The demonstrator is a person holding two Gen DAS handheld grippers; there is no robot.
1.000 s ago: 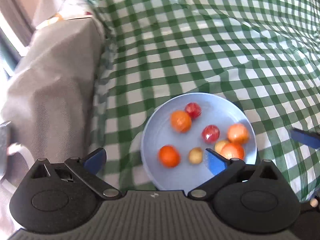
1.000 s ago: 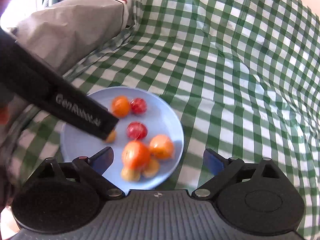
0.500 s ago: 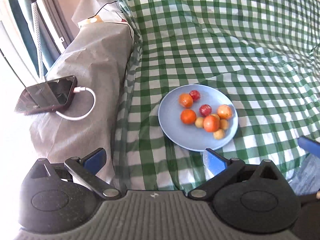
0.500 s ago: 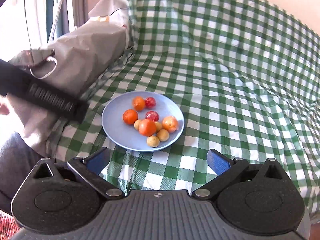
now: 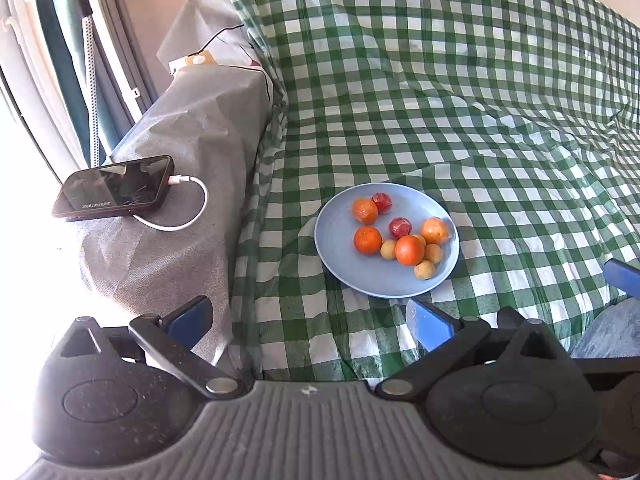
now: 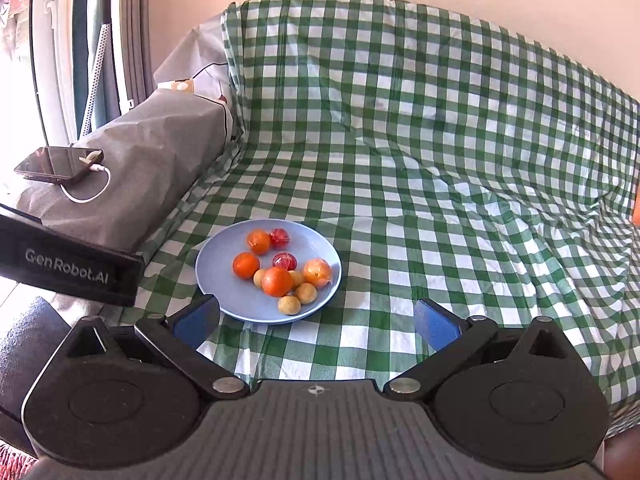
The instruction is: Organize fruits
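The fruits (image 6: 280, 270) lay gathered on the blue plate (image 6: 224, 280): three oranges, two red fruits, a paler orange one wrapped in film, and four small yellow ones clustered toward the plate's right side. The plate sat on the green checked cloth (image 6: 400, 200), near its front edge, beside the grey covered armrest (image 5: 188, 152).

A second before, both grippers had hung close over the plate, the fruit filling the views. Now the plate showed small and whole in both, well apart from the fingers, so both had drawn up and back. The fruits kept the same arrangement as half a second ago; none had left the plate.

The left gripper (image 5: 308, 318) had its jaws spread wide with nothing between them, and so did the right gripper (image 6: 316, 316). In the right wrist view the left tool's black body crossed the left edge.

A phone (image 5: 114, 192) lay on the armrest with a white cable (image 5: 180, 216) plugged in.

With all fruit on the plate and both grippers withdrawn and empty, the gathering looked finished, or close to it.
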